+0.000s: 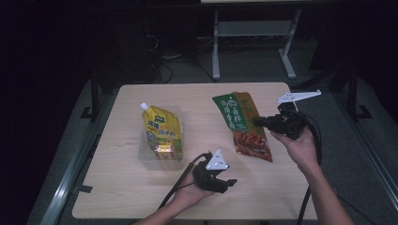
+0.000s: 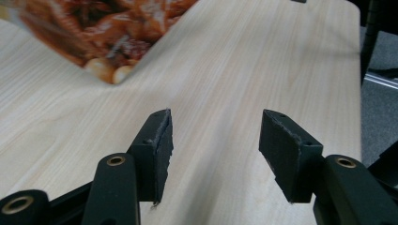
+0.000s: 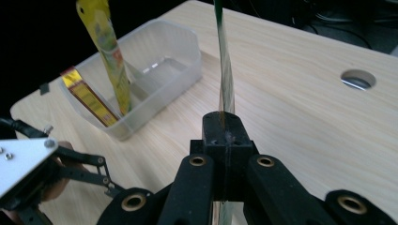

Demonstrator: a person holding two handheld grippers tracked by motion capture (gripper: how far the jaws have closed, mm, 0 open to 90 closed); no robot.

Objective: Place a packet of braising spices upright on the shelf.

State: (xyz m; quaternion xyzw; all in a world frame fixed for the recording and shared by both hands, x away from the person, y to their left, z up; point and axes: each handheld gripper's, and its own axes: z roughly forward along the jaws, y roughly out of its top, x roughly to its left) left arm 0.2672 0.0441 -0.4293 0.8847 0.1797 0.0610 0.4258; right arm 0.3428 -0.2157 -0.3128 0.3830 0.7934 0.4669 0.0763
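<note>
A green and red food pouch (image 1: 244, 124) hangs tilted over the right half of the table, and my right gripper (image 1: 260, 122) is shut on its right edge. In the right gripper view the pouch (image 3: 225, 70) stands edge-on, pinched between the jaws (image 3: 224, 129). My left gripper (image 1: 230, 183) is near the table's front, open, with nothing between its pads (image 2: 213, 140). The pouch's lower corner (image 2: 108, 33) lies ahead and left of it. A yellow spouted pouch (image 1: 162, 131) stands in a clear plastic bin (image 1: 145, 157).
The wooden table (image 1: 206, 197) has bare room at the front and centre. A round cable hole (image 3: 357, 78) is in the tabletop. Table legs and cables stand on the dark floor behind (image 1: 216, 47).
</note>
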